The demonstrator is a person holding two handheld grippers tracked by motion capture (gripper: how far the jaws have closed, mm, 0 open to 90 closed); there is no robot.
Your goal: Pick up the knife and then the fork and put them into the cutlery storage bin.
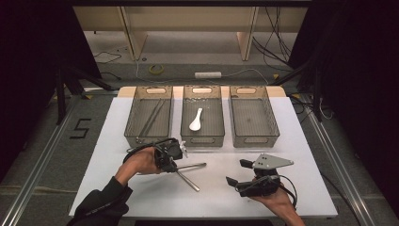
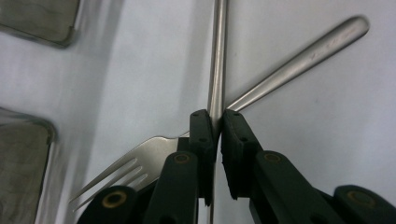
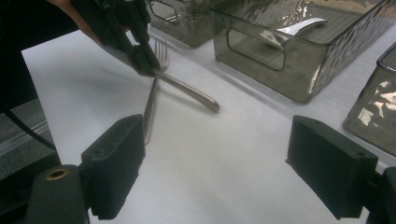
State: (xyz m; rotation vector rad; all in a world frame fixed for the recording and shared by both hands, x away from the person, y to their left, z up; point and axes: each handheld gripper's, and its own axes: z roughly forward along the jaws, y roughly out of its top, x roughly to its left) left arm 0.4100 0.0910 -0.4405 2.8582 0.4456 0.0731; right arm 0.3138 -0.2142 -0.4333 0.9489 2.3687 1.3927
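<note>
Left gripper (image 2: 215,123): its jaws are pressing together on the thin metal handle (image 2: 217,56) of a piece of cutlery, pinching it just where it is crossing the fork.
Pinched handle: it is running away from the jaws across the white table (image 1: 141,188); what kind of utensil it belongs to is hard to tell, since its head is hiding behind the jaws.
Fork (image 2: 140,163): it is lying flat on the table under the pinched handle, its prongs pointing toward the near left of the left gripper view and its handle slanting off to the far right.
Place in the scene: in the high view the left gripper (image 1: 175,157) is working near the left of the table, just in front of the left tray (image 1: 134,134), with the crossed cutlery (image 1: 188,172) spreading out to its right.
Right gripper (image 1: 237,172): its jaws are standing wide apart with nothing between them, resting over the near right of the table, well apart from the cutlery.
Trays: three clear trays are sitting in a row along the far side.
Middle tray (image 1: 202,141): it is holding a white spoon (image 1: 195,120).
Right tray (image 1: 251,140): it is sitting at the far right.
</note>
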